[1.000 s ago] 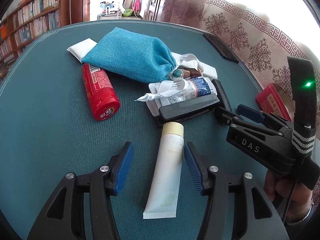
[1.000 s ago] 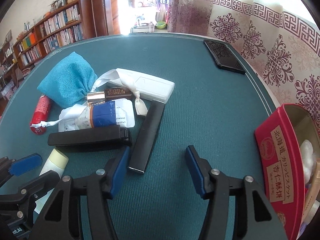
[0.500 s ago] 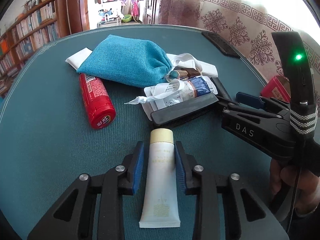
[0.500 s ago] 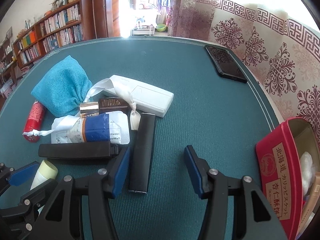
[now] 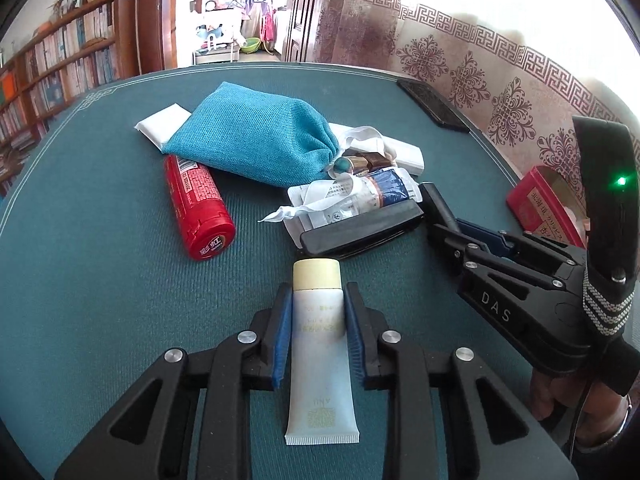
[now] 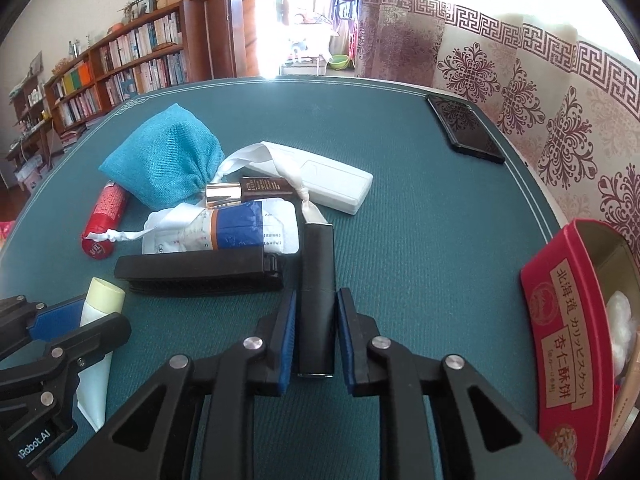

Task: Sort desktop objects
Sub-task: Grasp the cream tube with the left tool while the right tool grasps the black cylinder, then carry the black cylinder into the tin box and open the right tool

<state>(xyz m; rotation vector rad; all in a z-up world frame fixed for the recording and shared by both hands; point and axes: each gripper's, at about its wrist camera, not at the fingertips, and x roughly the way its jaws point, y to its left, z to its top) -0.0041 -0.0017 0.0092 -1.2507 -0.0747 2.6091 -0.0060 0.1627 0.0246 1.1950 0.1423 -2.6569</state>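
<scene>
On the green table [image 5: 100,280], the left claw [image 5: 317,320] has just clamped the white cream tube [image 5: 320,352], the right claw [image 6: 316,328] the slim black bar [image 6: 318,292].

"das" on the right gripper [image 5: 460,236]; "robot.ai" on the left gripper [image 6: 60,320]; "北海道" on the red tin [image 6: 568,320].

Both wrist cameras look steeply down and forward, close over the green table [image 5: 100,280]. Taking the black folding comb [image 5: 362,226] as landmark, the left view sits just before it; the right view, further right, sees it left of centre [image 6: 196,270].
</scene>
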